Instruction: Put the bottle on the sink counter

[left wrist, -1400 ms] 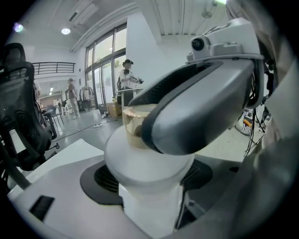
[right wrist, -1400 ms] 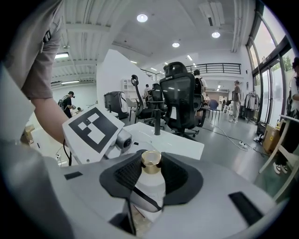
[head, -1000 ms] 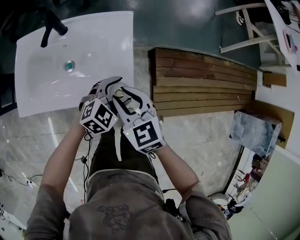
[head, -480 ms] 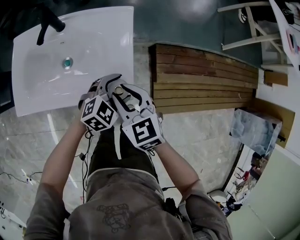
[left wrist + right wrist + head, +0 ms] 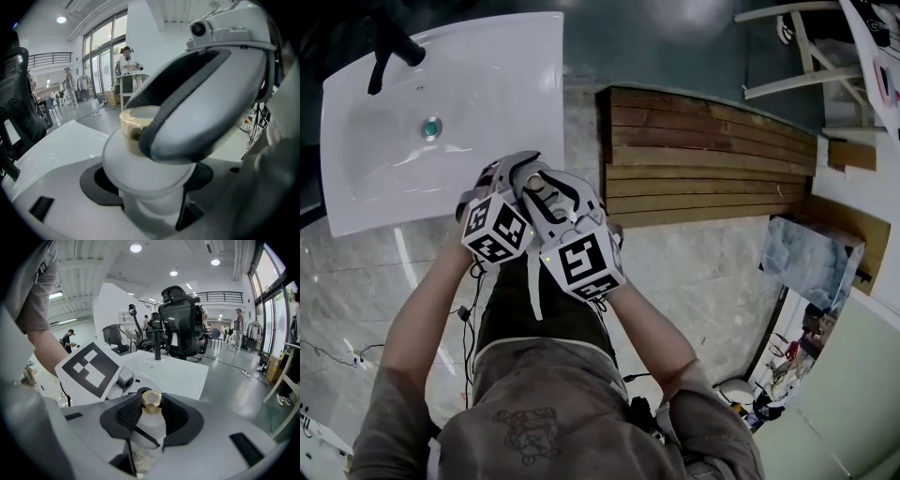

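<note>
A white bottle with a gold cap (image 5: pixel 536 184) is held upright between both grippers, in front of the person's chest and just off the near right corner of the white sink (image 5: pixel 502 84). My left gripper (image 5: pixel 517 174) has its dark pads against either side of the bottle's body (image 5: pixel 140 164). My right gripper (image 5: pixel 547 194) is shut on the bottle's neck just under the gold cap (image 5: pixel 151 401). In the left gripper view, one of the right gripper's fingers (image 5: pixel 201 103) crosses in front of the bottle. The rest of the bottle is hidden by the grippers.
A black faucet (image 5: pixel 389 42) and a drain (image 5: pixel 431 127) mark the sink's far side. A wooden slatted platform (image 5: pixel 703 164) lies on the floor to the right, with white furniture legs (image 5: pixel 787 47) beyond it. Black office chairs (image 5: pixel 180 319) stand behind the sink.
The sink has slid a little left and up in the head view. Both grippers stay together on the bottle and have hardly moved.
</note>
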Tool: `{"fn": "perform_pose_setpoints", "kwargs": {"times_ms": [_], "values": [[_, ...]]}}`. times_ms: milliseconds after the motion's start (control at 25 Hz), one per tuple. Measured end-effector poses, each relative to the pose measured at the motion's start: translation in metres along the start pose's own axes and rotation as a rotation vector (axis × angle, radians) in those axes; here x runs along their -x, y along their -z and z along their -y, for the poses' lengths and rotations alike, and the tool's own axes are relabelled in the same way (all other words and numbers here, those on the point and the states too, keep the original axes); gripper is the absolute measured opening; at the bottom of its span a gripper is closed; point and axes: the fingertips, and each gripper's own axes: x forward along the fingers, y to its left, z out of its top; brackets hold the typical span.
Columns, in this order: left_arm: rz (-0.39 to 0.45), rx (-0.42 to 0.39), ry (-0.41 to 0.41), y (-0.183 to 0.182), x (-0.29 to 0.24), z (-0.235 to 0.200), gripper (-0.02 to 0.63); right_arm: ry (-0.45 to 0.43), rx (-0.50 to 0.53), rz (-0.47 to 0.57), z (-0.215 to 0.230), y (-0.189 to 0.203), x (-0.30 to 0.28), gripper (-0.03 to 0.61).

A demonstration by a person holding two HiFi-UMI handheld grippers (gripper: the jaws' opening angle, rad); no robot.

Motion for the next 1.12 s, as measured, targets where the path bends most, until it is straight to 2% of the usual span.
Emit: {"fn": "perform_pose_setpoints", "kwargs": {"times_ms": [320,600,1120], "values": [[0.019,-0.012,-0.023,-0.002,-0.001,-0.003,0.325,0.000,0.032,0.018,0.002,0.000,0.000,0.132],[0.038,0.009,-0.058,-0.002,0.002,-0.003,0.325,-0.007,0.036,0.021,0.003,0.002,0.002,0.132],[0.035,0.061,-0.075,0.012,0.025,-0.004,0.325,-0.012,0.036,0.018,0.003,0.003,0.001,0.132]]}}
